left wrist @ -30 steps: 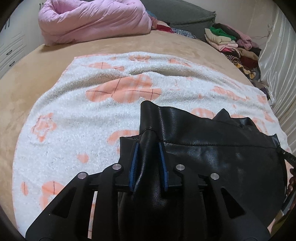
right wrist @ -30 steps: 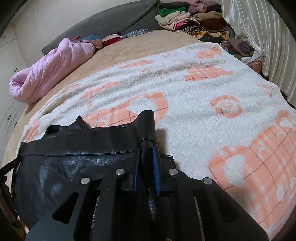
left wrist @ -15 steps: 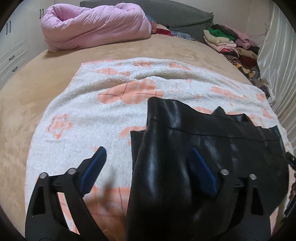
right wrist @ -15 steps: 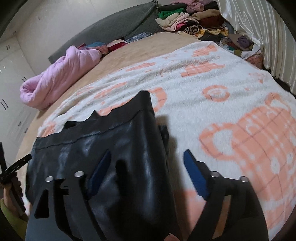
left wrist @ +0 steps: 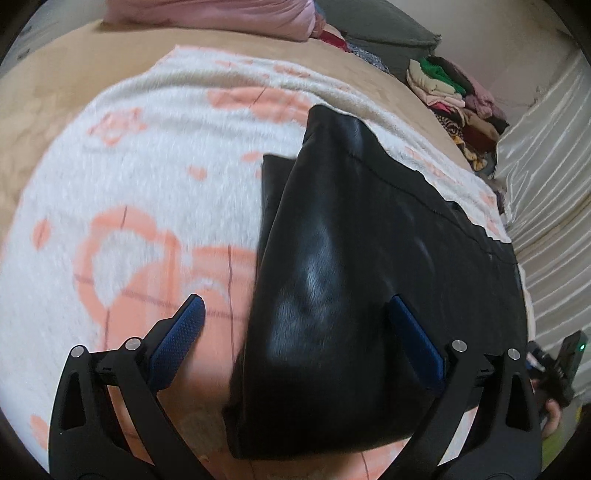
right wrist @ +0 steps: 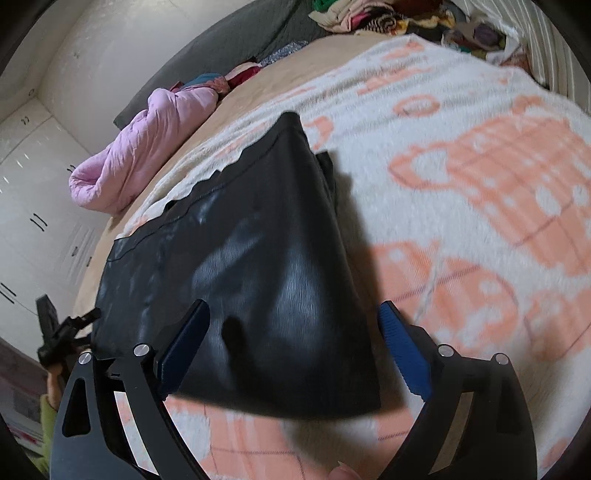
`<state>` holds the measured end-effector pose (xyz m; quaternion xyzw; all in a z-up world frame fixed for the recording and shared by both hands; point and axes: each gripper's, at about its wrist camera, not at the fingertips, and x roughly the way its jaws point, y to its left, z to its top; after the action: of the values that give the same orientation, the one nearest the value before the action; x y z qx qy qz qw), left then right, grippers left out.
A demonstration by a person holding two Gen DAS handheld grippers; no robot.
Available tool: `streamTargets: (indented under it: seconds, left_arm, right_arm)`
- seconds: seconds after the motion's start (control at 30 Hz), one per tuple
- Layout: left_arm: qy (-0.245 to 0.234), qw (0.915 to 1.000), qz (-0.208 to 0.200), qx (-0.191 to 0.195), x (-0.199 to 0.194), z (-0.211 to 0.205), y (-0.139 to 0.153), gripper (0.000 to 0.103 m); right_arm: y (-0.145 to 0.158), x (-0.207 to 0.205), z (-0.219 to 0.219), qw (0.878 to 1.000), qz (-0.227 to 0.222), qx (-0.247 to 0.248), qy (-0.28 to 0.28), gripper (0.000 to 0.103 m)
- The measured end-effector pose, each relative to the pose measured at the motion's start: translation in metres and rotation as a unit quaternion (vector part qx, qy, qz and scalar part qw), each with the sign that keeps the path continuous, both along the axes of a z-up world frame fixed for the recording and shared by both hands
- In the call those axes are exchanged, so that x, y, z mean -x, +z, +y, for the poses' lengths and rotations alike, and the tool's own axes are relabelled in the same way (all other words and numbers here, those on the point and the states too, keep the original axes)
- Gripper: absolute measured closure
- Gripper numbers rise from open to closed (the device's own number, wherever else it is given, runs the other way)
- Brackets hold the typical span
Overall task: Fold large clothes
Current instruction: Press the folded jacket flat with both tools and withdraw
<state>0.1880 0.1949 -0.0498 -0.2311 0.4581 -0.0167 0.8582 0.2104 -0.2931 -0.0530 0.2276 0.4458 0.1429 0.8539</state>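
Note:
A black leather garment point(left wrist: 351, 240) point(right wrist: 258, 240) lies folded on a white blanket with orange patterns point(left wrist: 147, 166) point(right wrist: 480, 184) spread over the bed. My left gripper point(left wrist: 295, 302) hovers over the garment's left edge. Its jaws are opening wide; the leather lies between and below them, and the blue pads point(left wrist: 177, 339) do not touch it. My right gripper point(right wrist: 293, 306) hangs over the garment's right edge, jaws also opening. The leather sits between them, free of the pads point(right wrist: 402, 354). Both views are blurred by motion.
A pink quilt point(left wrist: 221, 14) point(right wrist: 147, 147) is bundled at the head of the bed, before a grey cushion point(left wrist: 388, 33). A pile of folded clothes point(left wrist: 454, 92) point(right wrist: 388, 14) sits by the white curtain point(left wrist: 546, 184). White cabinets point(right wrist: 29, 221) stand at the far side.
A second ago both grippers were shut on a raised fold of the leather. Both have let go and spread wide, and the fold has dropped flat. Both views have swung outward.

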Motion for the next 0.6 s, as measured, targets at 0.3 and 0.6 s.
streamTargets:
  seconds: [0.3, 0.6]
  left_arm:
    - [0.007, 1.0000, 0.006, 0.000, 0.012, -0.018, -0.001, 0.040]
    - [0.001, 0.9995, 0.004, -0.031, 0.051, -0.047, 0.016, 0.047]
  right_arm:
    - [-0.013, -0.013, -0.007, 0.999, 0.020, -0.036, 0.020, 0.049]
    - [0.003, -0.024, -0.011, 0.997, 0.041, 0.020, 0.058, 0.053]
